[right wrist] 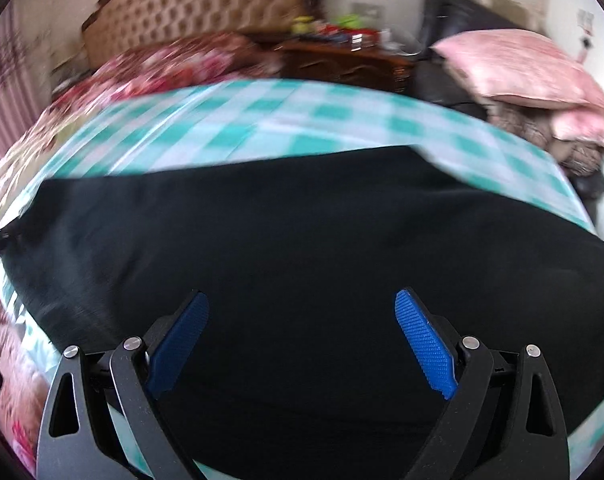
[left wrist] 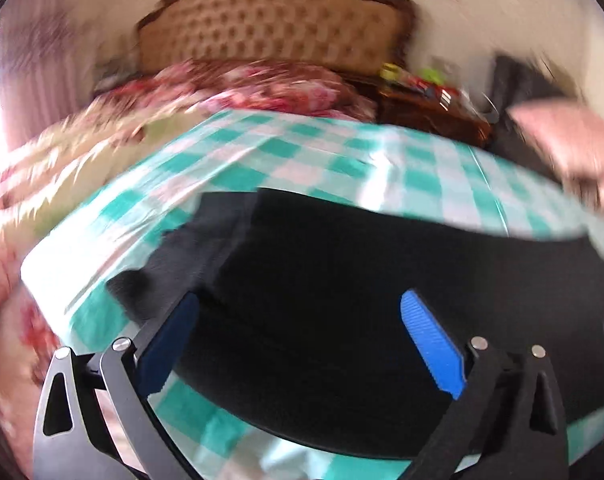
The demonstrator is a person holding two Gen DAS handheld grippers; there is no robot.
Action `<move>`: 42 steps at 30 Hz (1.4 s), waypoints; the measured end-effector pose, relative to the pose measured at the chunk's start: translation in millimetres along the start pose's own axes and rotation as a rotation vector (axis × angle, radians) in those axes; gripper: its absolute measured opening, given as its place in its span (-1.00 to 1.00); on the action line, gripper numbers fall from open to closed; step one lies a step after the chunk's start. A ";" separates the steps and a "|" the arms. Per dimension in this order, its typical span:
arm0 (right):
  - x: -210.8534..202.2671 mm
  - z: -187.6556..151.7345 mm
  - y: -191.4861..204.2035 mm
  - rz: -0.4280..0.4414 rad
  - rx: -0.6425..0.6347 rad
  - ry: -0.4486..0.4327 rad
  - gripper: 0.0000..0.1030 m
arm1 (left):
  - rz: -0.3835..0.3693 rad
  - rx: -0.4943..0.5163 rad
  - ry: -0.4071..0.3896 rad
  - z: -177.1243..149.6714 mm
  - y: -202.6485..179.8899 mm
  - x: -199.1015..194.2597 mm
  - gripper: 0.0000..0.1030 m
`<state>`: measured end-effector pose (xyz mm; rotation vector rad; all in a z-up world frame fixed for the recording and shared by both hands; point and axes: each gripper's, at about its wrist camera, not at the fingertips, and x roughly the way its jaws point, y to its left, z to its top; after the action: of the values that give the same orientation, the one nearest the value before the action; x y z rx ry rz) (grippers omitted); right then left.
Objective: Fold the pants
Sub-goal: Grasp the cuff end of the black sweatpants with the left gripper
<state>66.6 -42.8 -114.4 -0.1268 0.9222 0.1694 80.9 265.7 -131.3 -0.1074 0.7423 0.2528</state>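
Checked bedcover (left wrist: 285,152) carries black pants (right wrist: 302,240); left hand-held gripper (left wrist: 299,316) and right hand-held gripper (right wrist: 302,312) both gape empty.

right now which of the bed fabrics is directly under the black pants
The teal and white checked cloth: the black pants lie spread on it, while the red floral bedding lies beyond it, near the headboard.

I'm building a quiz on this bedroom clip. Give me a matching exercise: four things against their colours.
Things:
1. flat fabric pants
2. checked cloth under the pants
3. plump satin pillow
4. tufted padded headboard

Colours:
a. pink
b. tan with dark wood trim
c. black
d. teal and white

Pairs: 1-c, 2-d, 3-a, 4-b
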 end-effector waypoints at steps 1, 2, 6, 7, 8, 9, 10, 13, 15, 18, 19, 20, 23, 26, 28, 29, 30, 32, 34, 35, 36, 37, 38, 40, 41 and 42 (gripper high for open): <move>2.4 -1.9 10.0 -0.006 -0.009 0.007 0.76 | 0.011 0.034 0.017 -3.4 -7.5 4.3 0.96; 4.5 -3.3 17.2 -0.020 -0.021 0.009 0.77 | 0.015 0.070 0.045 -8.5 -15.2 11.3 0.96; 7.7 -10.2 29.8 -0.023 -0.039 0.016 0.76 | 0.041 0.151 0.045 -26.5 -23.7 27.8 0.97; 9.1 -11.6 30.1 -0.019 -0.040 0.017 0.76 | 0.029 0.138 0.040 -26.9 -20.6 28.4 0.97; 11.9 -11.4 30.5 -0.021 -0.042 0.018 0.76 | 0.012 0.133 0.040 -27.0 -17.6 29.7 0.97; 12.8 -12.7 29.6 -0.025 -0.044 0.019 0.76 | -0.003 0.126 0.027 -27.1 -13.6 29.8 0.97; 15.9 -12.5 28.2 -0.022 -0.045 0.029 0.76 | -0.004 0.126 0.027 -26.9 -12.1 30.4 0.97; 20.9 -15.9 23.3 0.009 -0.009 0.048 0.77 | 0.007 0.129 0.035 -23.8 -13.7 27.7 0.89; 21.7 -17.3 20.8 0.023 0.009 0.043 0.78 | -0.012 0.114 0.007 -15.1 -13.4 21.4 0.66; 21.1 -19.9 23.9 0.009 -0.011 0.032 0.78 | -0.029 0.099 -0.027 6.7 -15.2 16.3 0.51; 21.0 -20.2 23.6 0.009 -0.007 0.030 0.78 | -0.038 0.105 -0.024 15.0 -17.1 19.2 0.47; 21.2 -20.2 23.3 0.009 -0.007 0.029 0.78 | -0.044 0.110 -0.022 20.4 -18.7 22.0 0.42; 21.4 -20.2 23.3 0.011 -0.011 0.030 0.78 | -0.042 0.141 0.016 42.4 -23.6 46.7 0.27; 21.3 -20.3 22.1 0.016 -0.016 0.029 0.79 | 0.001 0.138 0.103 59.6 -15.6 81.4 -0.12; 21.5 -20.5 22.0 0.017 -0.016 0.028 0.79 | 0.013 0.103 0.176 65.1 -2.4 106.9 -0.22; 21.5 -20.5 22.0 0.017 -0.017 0.028 0.79 | -0.004 0.086 0.191 65.7 3.6 114.3 -0.24; 21.5 -20.5 22.0 0.017 -0.017 0.028 0.79 | -0.013 0.084 0.192 65.3 5.7 115.5 -0.24; 21.4 -20.8 22.3 0.017 -0.018 0.028 0.79 | -0.003 0.097 0.188 66.0 4.3 113.1 -0.24; 21.3 -21.0 22.4 0.017 -0.018 0.032 0.80 | -0.009 0.089 0.153 63.9 3.8 99.0 -0.24; 20.8 -21.4 22.3 0.017 -0.018 0.036 0.80 | -0.016 0.080 0.131 62.9 5.5 88.4 -0.24; 20.2 -21.8 22.5 0.018 -0.020 0.038 0.80 | -0.012 0.060 0.096 60.7 10.8 72.3 -0.18; 20.0 -22.2 22.7 0.017 -0.022 0.039 0.80 | 0.003 0.043 0.076 58.7 16.2 61.2 -0.12; 20.0 -22.4 23.0 0.016 -0.024 0.038 0.80 | 0.028 0.027 0.061 55.2 24.1 50.2 -0.07; 19.7 -22.5 23.4 0.014 -0.024 0.038 0.80 | 0.095 0.008 0.041 43.4 43.0 28.8 -0.07; 19.7 -22.4 23.5 0.013 -0.024 0.038 0.80 | 0.124 -0.007 0.040 35.4 56.4 19.1 -0.07; 19.5 -22.9 23.7 0.013 -0.025 0.035 0.80 | 0.135 -0.025 0.049 30.0 66.2 13.8 -0.07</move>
<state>55.6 -22.0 -144.6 -0.1472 0.9561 0.1914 92.8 337.7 -119.2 -0.0873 0.7965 0.3895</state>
